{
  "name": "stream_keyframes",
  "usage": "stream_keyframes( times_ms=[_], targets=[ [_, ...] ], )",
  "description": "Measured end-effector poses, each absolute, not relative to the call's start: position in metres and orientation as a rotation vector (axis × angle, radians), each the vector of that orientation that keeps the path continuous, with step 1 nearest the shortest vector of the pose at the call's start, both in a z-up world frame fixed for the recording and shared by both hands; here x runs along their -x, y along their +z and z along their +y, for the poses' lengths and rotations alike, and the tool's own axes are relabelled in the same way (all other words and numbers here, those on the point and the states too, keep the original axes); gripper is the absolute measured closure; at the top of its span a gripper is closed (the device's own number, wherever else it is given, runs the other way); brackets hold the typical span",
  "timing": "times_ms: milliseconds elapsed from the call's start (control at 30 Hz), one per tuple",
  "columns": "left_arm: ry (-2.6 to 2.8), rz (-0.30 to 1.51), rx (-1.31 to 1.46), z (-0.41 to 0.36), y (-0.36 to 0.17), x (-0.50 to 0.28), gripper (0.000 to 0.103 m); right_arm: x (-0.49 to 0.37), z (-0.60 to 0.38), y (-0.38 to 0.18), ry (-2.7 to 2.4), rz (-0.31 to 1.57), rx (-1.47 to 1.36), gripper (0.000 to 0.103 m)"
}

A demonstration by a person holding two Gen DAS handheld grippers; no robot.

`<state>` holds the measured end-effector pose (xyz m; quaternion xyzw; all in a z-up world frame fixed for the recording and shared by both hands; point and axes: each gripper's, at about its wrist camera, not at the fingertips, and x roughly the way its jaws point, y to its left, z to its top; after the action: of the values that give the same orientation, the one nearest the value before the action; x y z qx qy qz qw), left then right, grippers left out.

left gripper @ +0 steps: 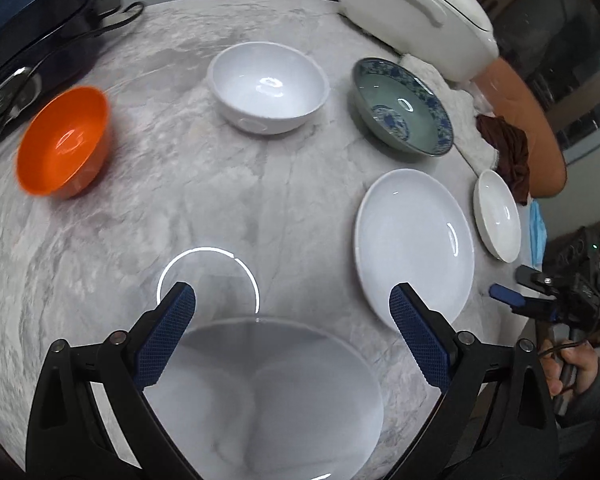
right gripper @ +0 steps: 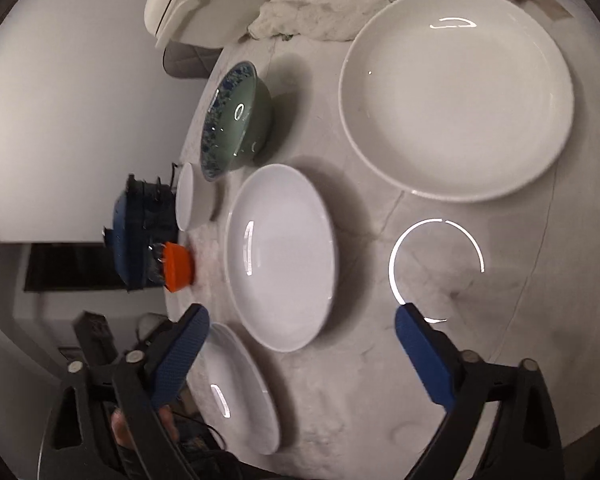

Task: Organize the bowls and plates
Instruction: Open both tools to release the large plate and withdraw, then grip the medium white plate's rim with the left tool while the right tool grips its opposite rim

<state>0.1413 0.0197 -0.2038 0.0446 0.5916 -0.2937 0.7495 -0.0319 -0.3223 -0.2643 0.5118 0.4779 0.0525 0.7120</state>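
My left gripper [left gripper: 292, 300] is open and empty above a white plate [left gripper: 276, 392] at the near table edge. Beyond it stand an orange bowl [left gripper: 64, 140], a white bowl [left gripper: 268, 84] and a blue-patterned green bowl [left gripper: 400, 104]. A white plate [left gripper: 416, 240] and a smaller white plate [left gripper: 496, 216] lie to the right. My right gripper [right gripper: 300, 324] is open and empty over the marble table, near the middle white plate [right gripper: 280, 256]. A large white plate [right gripper: 456, 96], a near plate [right gripper: 236, 388], the green bowl [right gripper: 232, 120], the white bowl [right gripper: 188, 196] and the orange bowl [right gripper: 178, 266] also show there.
A white rice cooker [left gripper: 416, 8] stands at the back right with a white cloth [right gripper: 320, 8] and a dark red cloth [left gripper: 508, 152] beside it. A dark blue appliance with cables [left gripper: 32, 20] sits at the back left. The right gripper [left gripper: 540, 292] shows at the table's right edge.
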Motion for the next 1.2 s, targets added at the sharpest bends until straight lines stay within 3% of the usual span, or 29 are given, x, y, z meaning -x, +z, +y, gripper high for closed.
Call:
stream_keyframes(
  times_ms=[167, 267, 367, 567, 767, 833, 900, 933, 1000, 1033, 1067, 1200],
  targets=[
    [-0.796, 1.389, -0.203, -0.027, -0.231, -0.171, 0.006, 0.023, -0.335, -0.293, 0.181, 1.022, -1.195, 0.039],
    [-0.818, 1.429, -0.243, -0.042, -0.249, -0.185, 0.015, 0.02, -0.333, -0.3, 0.219, 1.002, -1.224, 0.039],
    [-0.859, 1.456, -0.238, -0.053, -0.26, -0.193, 0.017, 0.018, -0.331, -0.305, 0.227, 0.977, -1.254, 0.039],
    [-0.93, 1.505, -0.236, -0.064, -0.282, -0.193, 0.037, 0.013, -0.331, -0.307, 0.213, 0.94, -1.265, 0.041],
    [-0.979, 1.507, -0.201, -0.069, -0.286, -0.195, 0.039, 0.007, -0.331, -0.303, 0.202, 0.926, -1.222, 0.044],
    [-0.994, 1.513, -0.207, -0.071, -0.287, -0.193, 0.049, 0.004, -0.33, -0.303, 0.201, 0.938, -1.198, 0.049],
    [-1.0, 1.525, -0.215, -0.074, -0.288, -0.19, 0.07, 0.0, -0.329, -0.302, 0.2, 0.953, -1.172, 0.052],
    [-0.996, 1.528, -0.218, -0.073, -0.289, -0.189, 0.075, 0.001, -0.329, -0.301, 0.199, 0.959, -1.162, 0.056],
    [-0.997, 1.532, -0.212, -0.074, -0.29, -0.188, 0.085, 0.001, -0.328, -0.303, 0.192, 0.981, -1.153, 0.069],
    [-0.991, 1.533, -0.217, -0.073, -0.291, -0.187, 0.088, -0.001, -0.327, -0.306, 0.185, 1.011, -1.155, 0.086],
    [-0.985, 1.534, -0.22, -0.072, -0.292, -0.187, 0.093, -0.002, -0.327, -0.309, 0.17, 1.033, -1.15, 0.093],
    [-0.976, 1.541, -0.221, -0.078, -0.293, -0.184, 0.094, -0.003, -0.326, -0.307, 0.162, 1.056, -1.144, 0.093]
  ],
)
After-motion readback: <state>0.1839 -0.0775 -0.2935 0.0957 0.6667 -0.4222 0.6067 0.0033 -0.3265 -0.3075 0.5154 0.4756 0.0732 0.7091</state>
